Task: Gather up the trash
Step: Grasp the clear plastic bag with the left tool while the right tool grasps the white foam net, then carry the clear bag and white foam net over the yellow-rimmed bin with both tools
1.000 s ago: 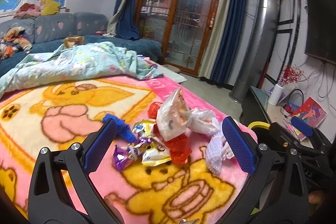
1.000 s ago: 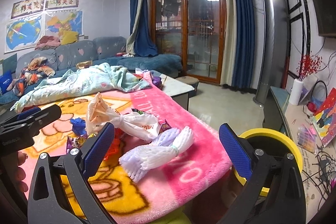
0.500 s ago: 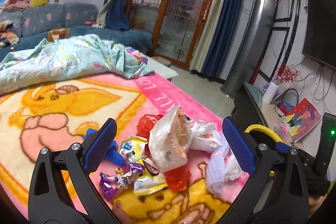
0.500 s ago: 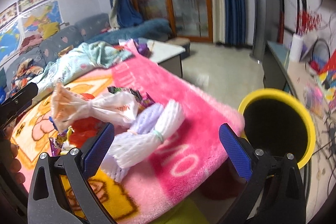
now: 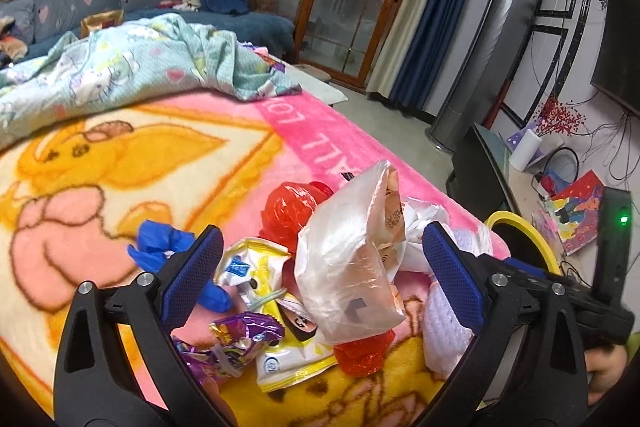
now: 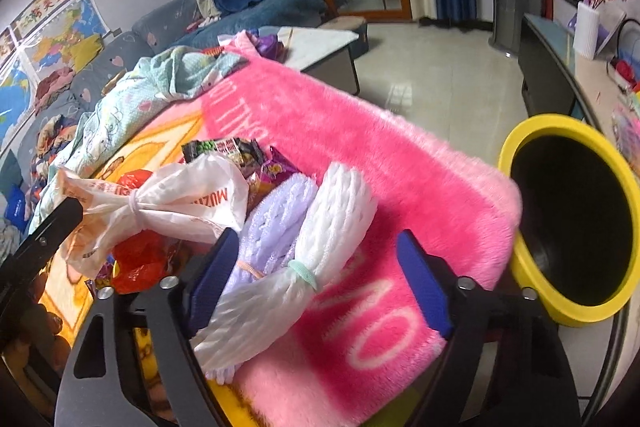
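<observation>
A pile of trash lies on a pink and yellow blanket (image 5: 168,155). My left gripper (image 5: 320,279) is open around a tied clear plastic bag (image 5: 352,267), with red wrappers (image 5: 288,211), a yellow snack packet (image 5: 256,267), a purple wrapper (image 5: 240,335) and a blue glove (image 5: 160,243) beside it. My right gripper (image 6: 316,287) is open, low over the blanket, with a white foam net bundle (image 6: 320,247) between its fingers. A lilac foam net (image 6: 276,211) lies against it. The tied bag also shows in the right wrist view (image 6: 168,203).
A yellow-rimmed black bin (image 6: 576,211) stands just past the blanket's right edge; its rim shows in the left wrist view (image 5: 516,223). A light green quilt (image 5: 132,67) lies at the far side. A low table (image 6: 324,47), sofa and TV cabinet lie beyond.
Both grippers have moved forward and down toward the pile. The right gripper now has the white foam net between its open fingers. The bin has come closer in its view.
</observation>
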`<state>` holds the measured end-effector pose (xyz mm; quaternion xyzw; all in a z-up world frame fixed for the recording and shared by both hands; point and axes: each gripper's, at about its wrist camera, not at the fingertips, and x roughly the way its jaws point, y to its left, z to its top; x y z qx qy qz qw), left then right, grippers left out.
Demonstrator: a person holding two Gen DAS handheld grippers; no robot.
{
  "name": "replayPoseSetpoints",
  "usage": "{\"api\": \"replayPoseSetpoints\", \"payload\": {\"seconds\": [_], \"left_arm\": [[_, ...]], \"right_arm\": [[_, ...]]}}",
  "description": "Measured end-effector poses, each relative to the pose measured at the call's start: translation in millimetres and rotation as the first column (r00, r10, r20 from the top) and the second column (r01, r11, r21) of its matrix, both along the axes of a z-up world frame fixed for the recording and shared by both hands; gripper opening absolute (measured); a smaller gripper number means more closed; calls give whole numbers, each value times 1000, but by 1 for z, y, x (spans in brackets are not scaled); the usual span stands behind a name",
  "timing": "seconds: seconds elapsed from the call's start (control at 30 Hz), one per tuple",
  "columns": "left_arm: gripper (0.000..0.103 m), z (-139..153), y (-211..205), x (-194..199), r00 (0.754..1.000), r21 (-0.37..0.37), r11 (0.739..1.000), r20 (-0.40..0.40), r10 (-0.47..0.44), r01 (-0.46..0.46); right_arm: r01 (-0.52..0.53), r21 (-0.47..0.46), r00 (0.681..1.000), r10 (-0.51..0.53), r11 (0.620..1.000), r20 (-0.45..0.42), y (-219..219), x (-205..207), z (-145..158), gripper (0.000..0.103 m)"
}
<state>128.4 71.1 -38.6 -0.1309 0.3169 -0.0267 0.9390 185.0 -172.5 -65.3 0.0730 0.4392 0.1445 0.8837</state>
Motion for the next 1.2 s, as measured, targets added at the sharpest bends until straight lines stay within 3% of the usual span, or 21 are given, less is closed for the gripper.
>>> {"api": "replayPoseSetpoints", "payload": {"seconds": [0.13,0.27,0.43,0.6,0.9,1.2], "left_arm": [[78,-4,-4,2,1000,-12,1000,-24,-8,8],[63,-3,-9,-1,999,-32,999,-32,-10,9],[42,-1,-13,-5,1000,-17,1000,-29,-9,9],[29,-1,-13,-8,1000,-11,1000,-26,-9,8],[28,24,-21,-23,998,13,1000,63,-15,14],[28,39,-45,-22,993,34,997,96,-69,66]], "right_arm": [[-3,50,998,7,999,-69,-5,4,-16,57],[-11,84,994,20,996,-110,-13,5,-23,32],[-8,106,994,20,994,-109,-22,5,-21,22],[6,115,995,5,993,-101,-32,5,-17,20],[51,124,998,-48,991,-33,-53,7,1,20],[120,135,992,-125,984,28,-85,10,21,20]]}}
